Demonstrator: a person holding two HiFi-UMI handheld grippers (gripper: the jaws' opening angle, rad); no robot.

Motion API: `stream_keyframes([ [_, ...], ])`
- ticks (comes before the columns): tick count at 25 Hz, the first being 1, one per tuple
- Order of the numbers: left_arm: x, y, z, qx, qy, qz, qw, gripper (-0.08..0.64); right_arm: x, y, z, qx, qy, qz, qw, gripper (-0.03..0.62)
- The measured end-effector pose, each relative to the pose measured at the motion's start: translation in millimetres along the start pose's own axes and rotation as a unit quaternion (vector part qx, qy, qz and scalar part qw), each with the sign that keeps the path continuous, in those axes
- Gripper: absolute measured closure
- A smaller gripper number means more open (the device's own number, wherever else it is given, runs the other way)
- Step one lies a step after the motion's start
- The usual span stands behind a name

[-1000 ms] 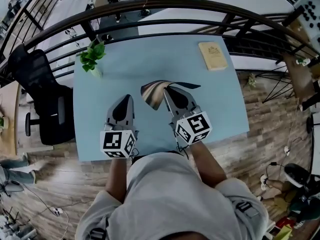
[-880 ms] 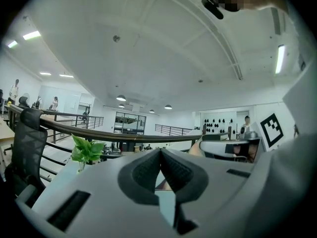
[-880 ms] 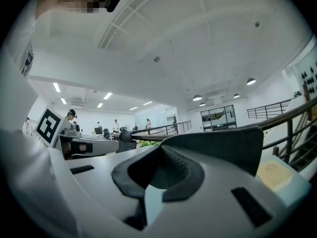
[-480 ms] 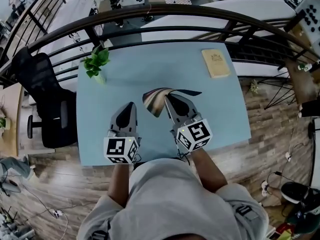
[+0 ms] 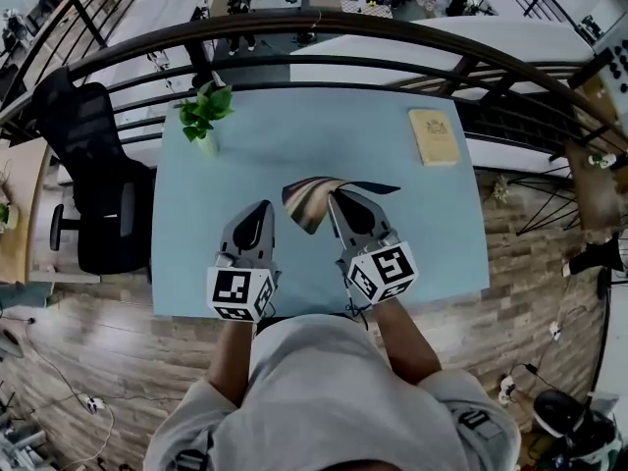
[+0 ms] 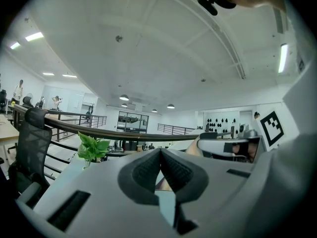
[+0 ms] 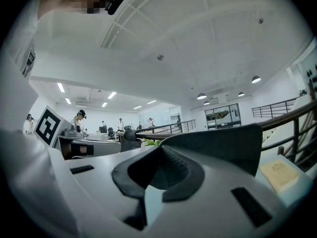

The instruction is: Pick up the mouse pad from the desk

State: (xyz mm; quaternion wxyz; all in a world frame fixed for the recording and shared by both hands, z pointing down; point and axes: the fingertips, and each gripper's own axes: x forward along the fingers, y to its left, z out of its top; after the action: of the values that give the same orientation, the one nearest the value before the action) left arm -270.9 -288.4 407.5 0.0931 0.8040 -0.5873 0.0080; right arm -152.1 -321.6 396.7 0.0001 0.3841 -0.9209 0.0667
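Mouse pad (image 5: 310, 200) is up off the worktop (image 5: 294, 126), curled over and hanging from one edge. My right claw (image 5: 339, 200) is clamped tight on that edge. The left claw (image 5: 262, 208) is closed up with nothing in it, just beside. My worry is that it's a thin edge grip on a floppy sheet, so a quick swing could slide it out, or the drooping end could drag. No readable writing: the tan notebook (image 5: 433, 136) has an emblem too small to make out, and the claw cubes only carry square markers.
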Motion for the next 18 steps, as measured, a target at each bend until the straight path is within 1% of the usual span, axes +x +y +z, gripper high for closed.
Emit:
stream_keyframes([
  [7,-7.2,6.3,-0.8,-0.002,-0.001,0.007,1.0,0.549,4.4,11.3,-1.9,-0.001,0.002,0.011,1.0,0.575],
  [18,-6.7,1.3,-3.9,-0.003,0.003,-0.003,1.0,0.549,-1.0,10.2,-2.8,-0.01,0.004,-0.002,1.0,0.575],
])
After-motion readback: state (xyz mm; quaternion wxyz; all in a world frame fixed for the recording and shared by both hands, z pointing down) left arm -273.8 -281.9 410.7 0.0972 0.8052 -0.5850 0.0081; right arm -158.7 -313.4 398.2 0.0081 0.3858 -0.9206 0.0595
